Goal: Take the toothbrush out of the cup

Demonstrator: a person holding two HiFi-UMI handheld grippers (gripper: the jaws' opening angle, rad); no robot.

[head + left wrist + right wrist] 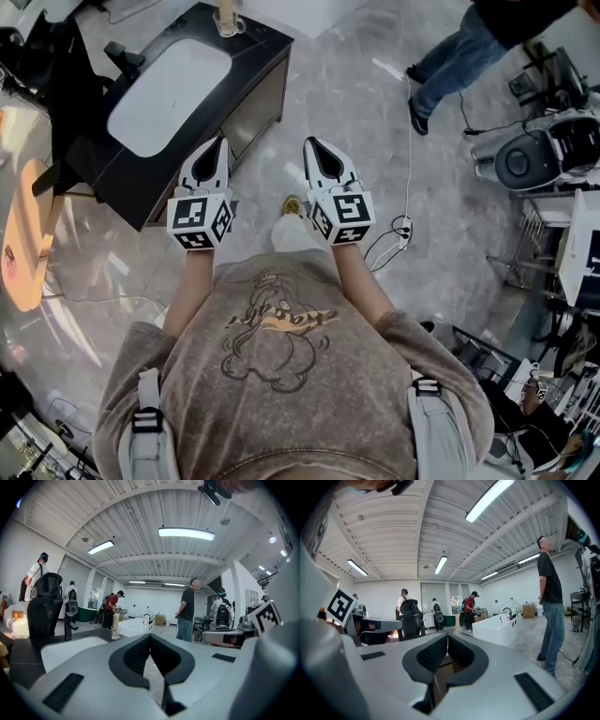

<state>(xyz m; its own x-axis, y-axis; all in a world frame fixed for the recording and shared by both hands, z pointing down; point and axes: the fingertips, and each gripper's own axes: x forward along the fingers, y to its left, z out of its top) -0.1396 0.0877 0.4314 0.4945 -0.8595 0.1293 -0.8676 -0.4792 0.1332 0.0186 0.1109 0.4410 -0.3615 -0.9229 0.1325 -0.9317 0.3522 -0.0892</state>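
**STATION STATUS: CLAWS CLEAR OF CUP**

**Room and clearances.** The grey marble floor is open from 12 to 1 o'clock ahead of the person. A dark worktop with a white sink basin stands at 10 to 11 o'clock. Its long front edge runs diagonally down toward the left gripper. A bystander stands at 1 o'clock, well apart. A loose cable lies on the floor at 3 o'clock of the right gripper.

**Task items.** The cup stands at the worktop's far end, at 12 o'clock from the left gripper and well apart from both claws. A pale upright item in it reads as the toothbrush; it is too small to show detail. In the left gripper view the cup sits at 10 o'clock of the claw.

**Hand pose.**
- Both forearms reach forward side by side, with the grippers near level and pointing to 12 o'clock.
- Left gripper: claw pressed together, nothing between the jaws. In the head view its tip overlaps the worktop's front face.
- Right gripper: claw pressed together and empty, over bare floor.
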